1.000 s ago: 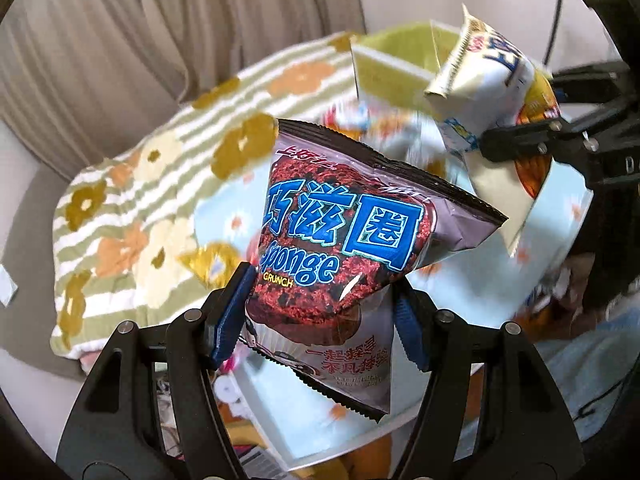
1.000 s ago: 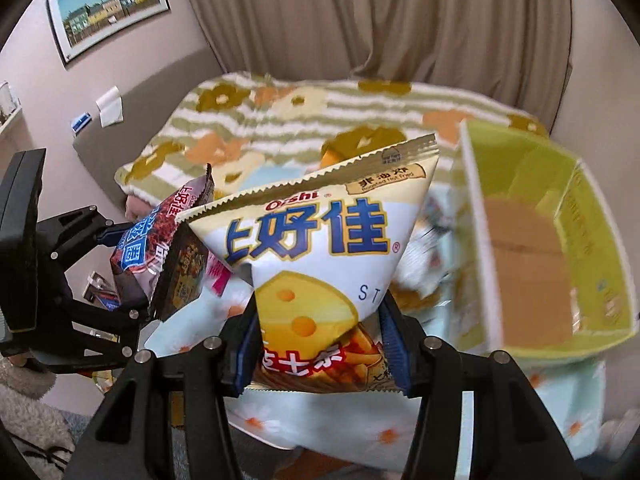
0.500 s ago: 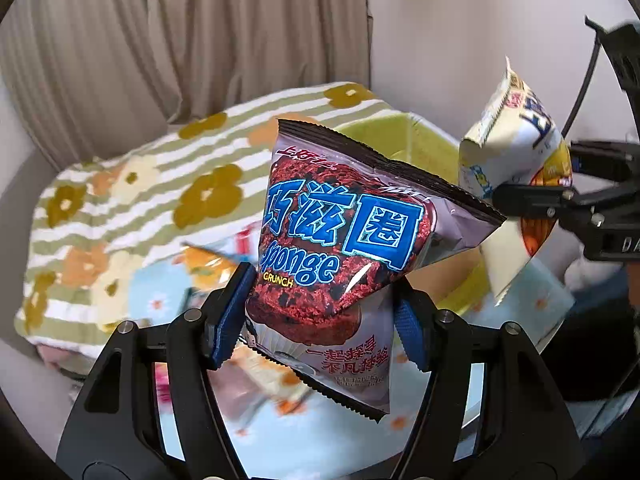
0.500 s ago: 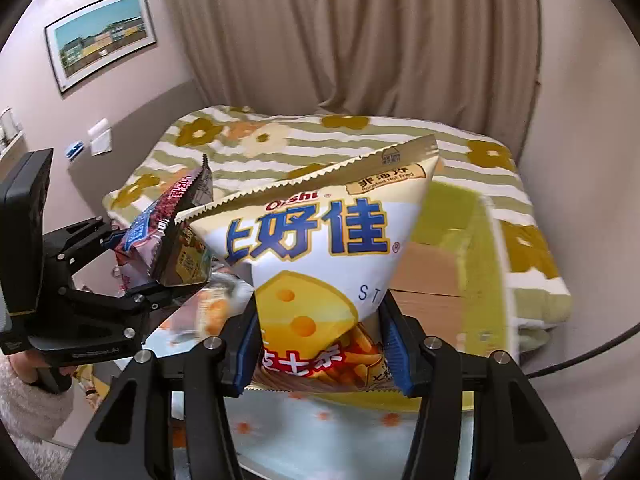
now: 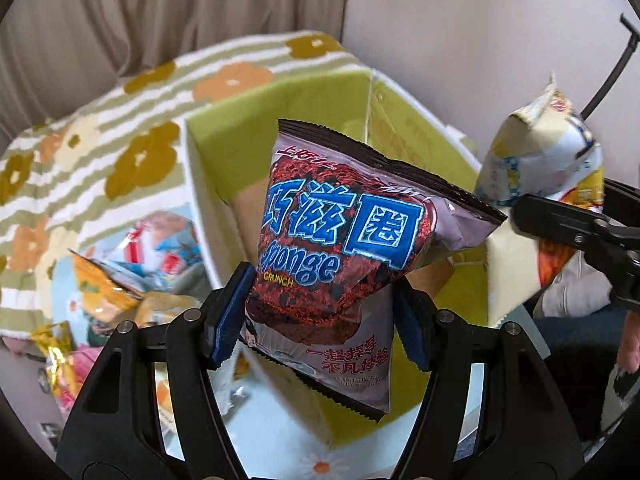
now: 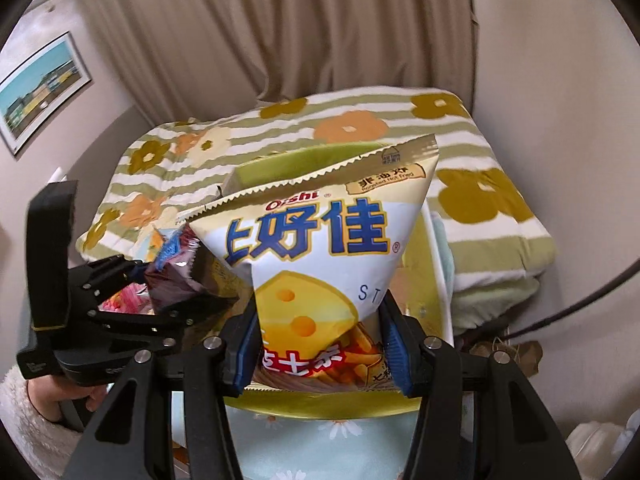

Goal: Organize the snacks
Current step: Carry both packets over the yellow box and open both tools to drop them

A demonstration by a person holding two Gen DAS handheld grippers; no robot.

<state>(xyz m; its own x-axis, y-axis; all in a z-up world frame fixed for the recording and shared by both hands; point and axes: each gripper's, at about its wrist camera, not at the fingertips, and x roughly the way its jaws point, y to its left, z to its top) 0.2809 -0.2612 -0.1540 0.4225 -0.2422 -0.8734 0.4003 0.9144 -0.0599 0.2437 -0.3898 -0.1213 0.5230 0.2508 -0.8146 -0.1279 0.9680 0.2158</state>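
Note:
My left gripper (image 5: 320, 316) is shut on a dark brown Sponge Crunch snack bag (image 5: 344, 248), held upright over the open green cardboard box (image 5: 248, 140). My right gripper (image 6: 318, 348) is shut on a white and yellow Oishi cheese-stick bag (image 6: 320, 248), also above the green box (image 6: 288, 164). In the left wrist view the white bag (image 5: 540, 160) and the right gripper's black fingers (image 5: 568, 228) hang at the right, past the box's right wall. In the right wrist view the brown bag (image 6: 176, 276) and the left gripper (image 6: 120, 308) are at the left.
Several loose snack packets (image 5: 120, 272) lie on a light blue flowered cloth (image 5: 280, 448) left of the box. A striped flowered blanket (image 6: 480, 200) covers the bed behind. Curtains (image 6: 280, 40) and a wall close the back. A person's hand in a fleece sleeve (image 6: 28, 412) holds the left gripper.
Both grippers have carried their bags sideways from over the loose snacks and blanket to above the green box, which now fills the middle of both views. Both grips are unchanged.

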